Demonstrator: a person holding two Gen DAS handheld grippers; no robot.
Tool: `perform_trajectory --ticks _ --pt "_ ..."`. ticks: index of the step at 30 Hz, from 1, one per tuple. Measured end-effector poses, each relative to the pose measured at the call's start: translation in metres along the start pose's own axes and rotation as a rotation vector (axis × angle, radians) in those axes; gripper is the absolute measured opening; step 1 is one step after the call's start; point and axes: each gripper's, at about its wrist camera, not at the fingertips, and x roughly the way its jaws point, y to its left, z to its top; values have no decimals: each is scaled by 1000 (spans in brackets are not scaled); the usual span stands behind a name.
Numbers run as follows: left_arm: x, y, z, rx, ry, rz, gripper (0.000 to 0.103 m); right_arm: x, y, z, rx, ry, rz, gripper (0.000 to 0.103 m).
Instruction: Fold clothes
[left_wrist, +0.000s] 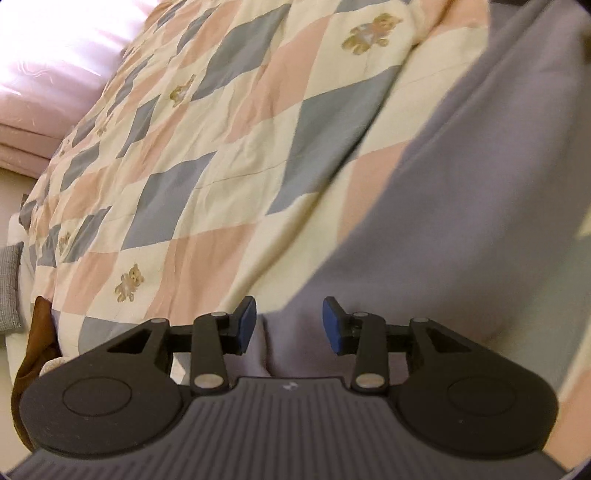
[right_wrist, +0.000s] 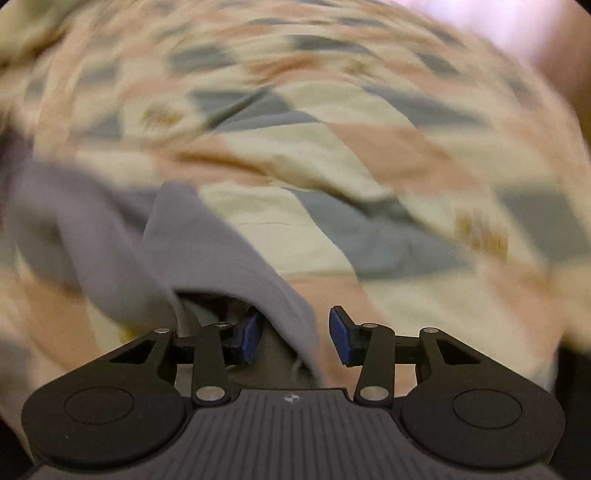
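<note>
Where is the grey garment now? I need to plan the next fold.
The grey garment lies on the checked quilt, filling the right side of the left wrist view. In the right wrist view it sits lower left, between the open right gripper jaws.

left gripper (left_wrist: 289, 325): jaws apart | right gripper (right_wrist: 295, 335): apart, seemingly, view blurred

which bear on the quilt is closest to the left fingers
The bear on the cream square at lower left, just beyond the left finger pad; the other bears lie farther up the quilt.
</note>
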Motion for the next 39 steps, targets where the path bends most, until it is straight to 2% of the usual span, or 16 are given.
perform_trajectory --ticks 3,6,9,12,15,18,19,21,27,28,30,33,34,36,37,39 --pt "2 1 -1 -60 -2 -34 35 6 24 10 -172 -21 22 36" --pt "-11 -10 -10 -71 -16 -69 36 -1 24 25 -127 -81 134 28" --pt "-22 -15 -19 -82 -20 -107 36 1 -17 38 218 -118 288 18" --pt "-26 -9 -22 -96 -20 -99 36 27 -75 34 693 -19 184 24" --pt "-22 3 -21 -74 -26 -77 36 29 -104 26 939 3 114 27" --pt "-10 9 -16 42 -39 -58 36 4 -91 33 862 -98 158 35" --pt "-4 12 -15 79 -40 -62 36 -5 -81 35 804 -115 175 44" --pt "13 15 -11 170 -41 -87 36 -15 -60 40 685 -128 199 45" --pt "63 13 -7 389 -35 -224 35 -13 -9 32 561 -65 220 46" --pt "69 12 -7 409 -37 -245 31 -13 -3 34 550 -55 212 46" --pt "77 12 -7 424 -40 -300 0 -10 11 39 497 -49 198 49" --pt "67 9 -15 465 -90 -276 0 0 29 48 405 -19 168 59" --pt "61 9 -19 480 -113 -253 0 4 34 47 378 2 151 58" --pt "34 15 -28 463 -180 -178 0 7 41 45 336 39 131 33" --pt "15 21 -33 420 -213 -157 0 5 43 43 325 46 134 12" --pt "-31 29 -52 340 -277 -133 0 -6 48 34 297 37 130 6"
